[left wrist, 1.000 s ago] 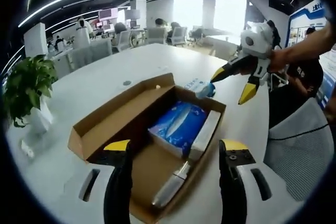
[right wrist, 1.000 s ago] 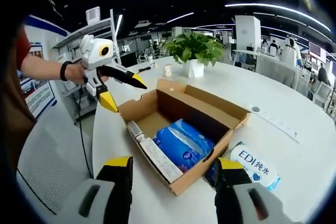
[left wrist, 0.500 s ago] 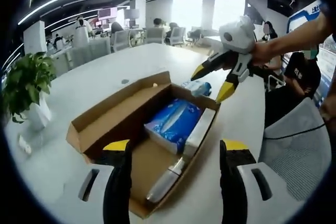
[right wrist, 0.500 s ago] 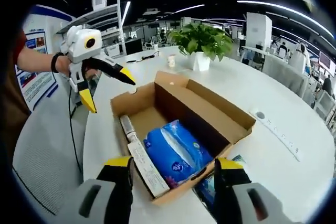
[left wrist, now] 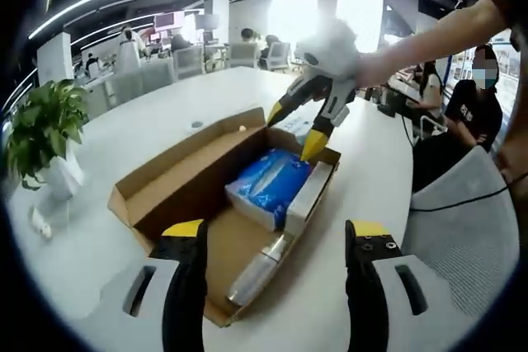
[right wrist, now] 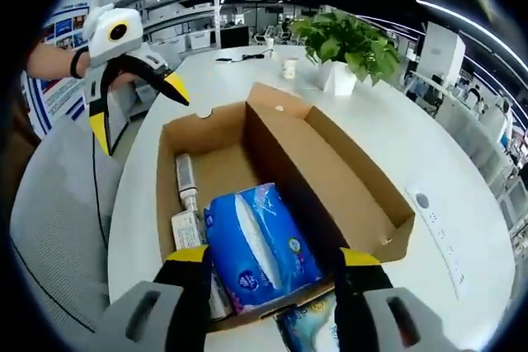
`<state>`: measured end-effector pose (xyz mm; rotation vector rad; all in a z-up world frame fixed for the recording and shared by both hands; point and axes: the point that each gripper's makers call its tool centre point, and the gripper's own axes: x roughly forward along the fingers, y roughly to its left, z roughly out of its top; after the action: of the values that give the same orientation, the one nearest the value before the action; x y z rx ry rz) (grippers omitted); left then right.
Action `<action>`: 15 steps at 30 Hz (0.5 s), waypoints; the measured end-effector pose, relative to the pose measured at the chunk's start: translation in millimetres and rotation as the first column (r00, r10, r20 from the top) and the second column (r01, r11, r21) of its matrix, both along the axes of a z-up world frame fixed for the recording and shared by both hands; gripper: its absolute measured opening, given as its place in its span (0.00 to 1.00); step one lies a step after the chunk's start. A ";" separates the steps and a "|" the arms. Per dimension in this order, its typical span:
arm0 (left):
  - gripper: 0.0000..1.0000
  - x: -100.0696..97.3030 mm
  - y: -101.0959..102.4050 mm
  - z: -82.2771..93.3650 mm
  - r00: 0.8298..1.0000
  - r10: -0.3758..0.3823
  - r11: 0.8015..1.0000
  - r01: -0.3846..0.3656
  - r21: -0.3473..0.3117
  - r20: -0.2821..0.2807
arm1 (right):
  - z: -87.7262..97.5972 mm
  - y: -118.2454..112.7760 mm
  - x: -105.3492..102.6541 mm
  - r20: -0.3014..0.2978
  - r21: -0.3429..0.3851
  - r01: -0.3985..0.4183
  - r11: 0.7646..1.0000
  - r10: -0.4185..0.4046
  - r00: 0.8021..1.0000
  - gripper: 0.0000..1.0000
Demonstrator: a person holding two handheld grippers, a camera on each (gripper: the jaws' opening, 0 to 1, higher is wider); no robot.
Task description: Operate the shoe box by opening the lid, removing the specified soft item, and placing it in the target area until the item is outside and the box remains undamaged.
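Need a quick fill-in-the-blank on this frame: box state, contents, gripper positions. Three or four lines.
1. The lid of the cardboard shoe box is ____.
2. The soft pack inside the box is ____ in colour.
3. The right gripper has its jaws spread on either side of the ____ pack.
4. The ____ gripper hovers outside the box, past its far end in the right gripper view.

Missing words: open; blue; blue; left

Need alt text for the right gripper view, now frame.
The right gripper, jaws open, hangs over a blue tissue pack in an open cardboard shoe box on a white table. The left gripper, also open, hovers beyond the box's far end.
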<state>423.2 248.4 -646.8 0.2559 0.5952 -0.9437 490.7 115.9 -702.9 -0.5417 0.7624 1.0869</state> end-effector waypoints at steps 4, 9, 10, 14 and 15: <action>0.68 2.0 3.3 -0.1 1.000 -0.001 1.000 0.001 0.002 -0.001 | -8.9 5.8 -2.4 -0.008 -0.039 -0.050 0.998 0.050 0.999 0.59; 0.68 3.1 8.4 1.9 1.000 0.008 1.000 -0.008 0.000 0.000 | -17.7 9.8 -4.0 -0.008 -0.094 -0.119 0.988 0.118 0.993 0.59; 0.68 3.2 8.7 2.1 1.000 0.009 1.000 -0.009 0.000 0.000 | -20.1 10.5 -3.8 -0.011 -0.100 -0.128 0.987 0.128 0.992 0.59; 0.68 4.2 10.7 3.4 1.000 0.007 1.000 -0.007 0.002 0.004 | -26.5 11.7 -1.4 -0.018 -0.123 -0.158 0.980 0.157 0.987 0.60; 0.68 4.2 10.8 3.9 1.000 0.007 1.000 -0.007 -0.001 0.002 | -28.2 11.9 -2.2 -0.030 -0.131 -0.168 0.977 0.166 0.986 0.60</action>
<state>427.3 259.2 -642.8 0.2531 0.5937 -0.9367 488.6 127.8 -731.1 -0.7198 0.8212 1.2035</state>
